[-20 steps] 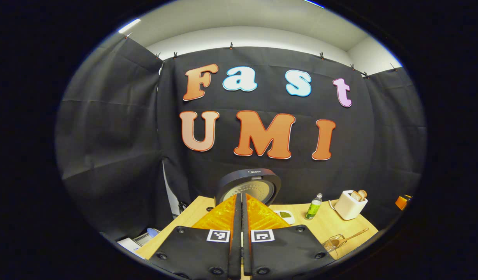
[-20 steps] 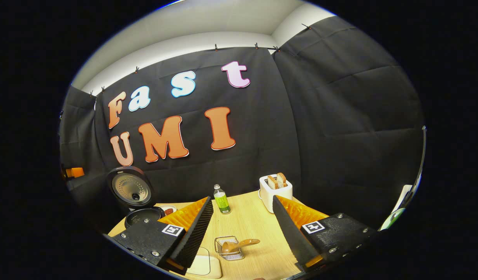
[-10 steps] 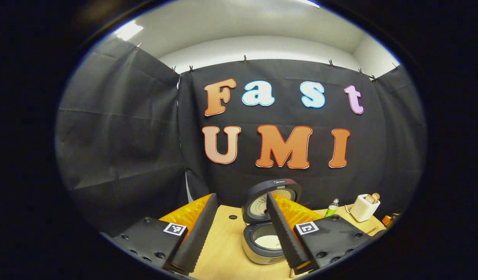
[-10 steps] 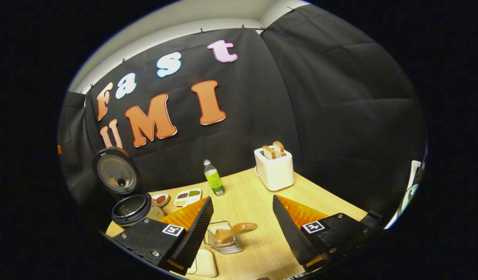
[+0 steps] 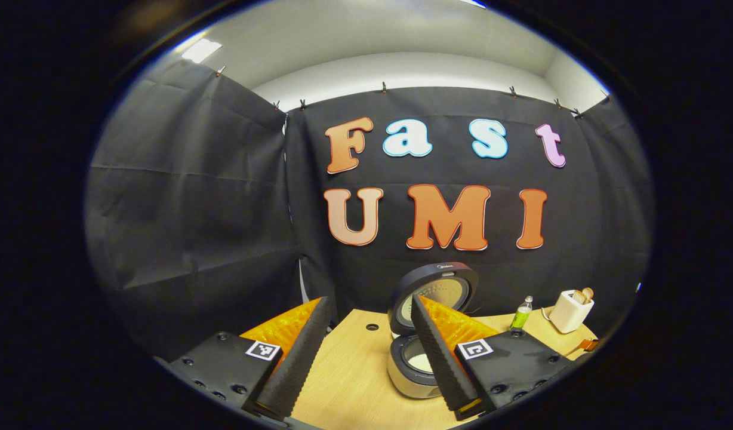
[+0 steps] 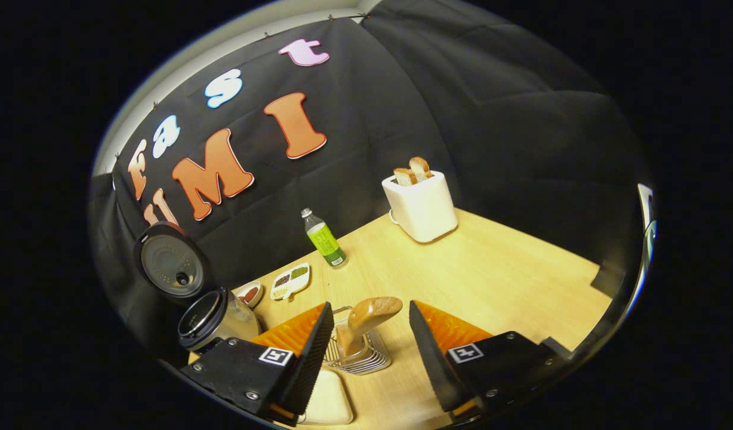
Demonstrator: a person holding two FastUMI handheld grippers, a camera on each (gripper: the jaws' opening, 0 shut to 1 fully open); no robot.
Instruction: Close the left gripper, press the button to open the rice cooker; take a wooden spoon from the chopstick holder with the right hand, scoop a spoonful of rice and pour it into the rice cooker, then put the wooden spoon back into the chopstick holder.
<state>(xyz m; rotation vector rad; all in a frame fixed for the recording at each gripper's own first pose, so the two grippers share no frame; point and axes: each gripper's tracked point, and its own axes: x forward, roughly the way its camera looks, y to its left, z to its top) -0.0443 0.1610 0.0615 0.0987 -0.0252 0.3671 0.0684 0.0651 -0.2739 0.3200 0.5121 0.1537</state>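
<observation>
The rice cooker (image 5: 415,373) stands open on the wooden table (image 5: 348,382), its round lid (image 5: 436,291) upright and its pot showing pale inside. My left gripper (image 5: 370,301) is open, and its right finger (image 5: 438,358) overlaps the cooker. In the right gripper view a wooden spoon (image 6: 371,313) sticks up out of a wire chopstick holder (image 6: 359,357). My right gripper (image 6: 370,307) is open, its fingers on either side of the spoon's handle and apart from it. The open cooker (image 6: 214,316) with its raised lid (image 6: 169,264) stands far to the left.
A white toaster (image 6: 421,200) with bread and a green bottle (image 6: 323,239) stand near the back wall. Two small dishes (image 6: 290,280) of grains lie beside the cooker. A cream-coloured dish (image 6: 330,405) sits partly under my right gripper's left finger. Bare table stretches right of the holder.
My left gripper has opened and drawn back to the left of the cooker. My right gripper has come down and forward, so the spoon now stands between its fingers.
</observation>
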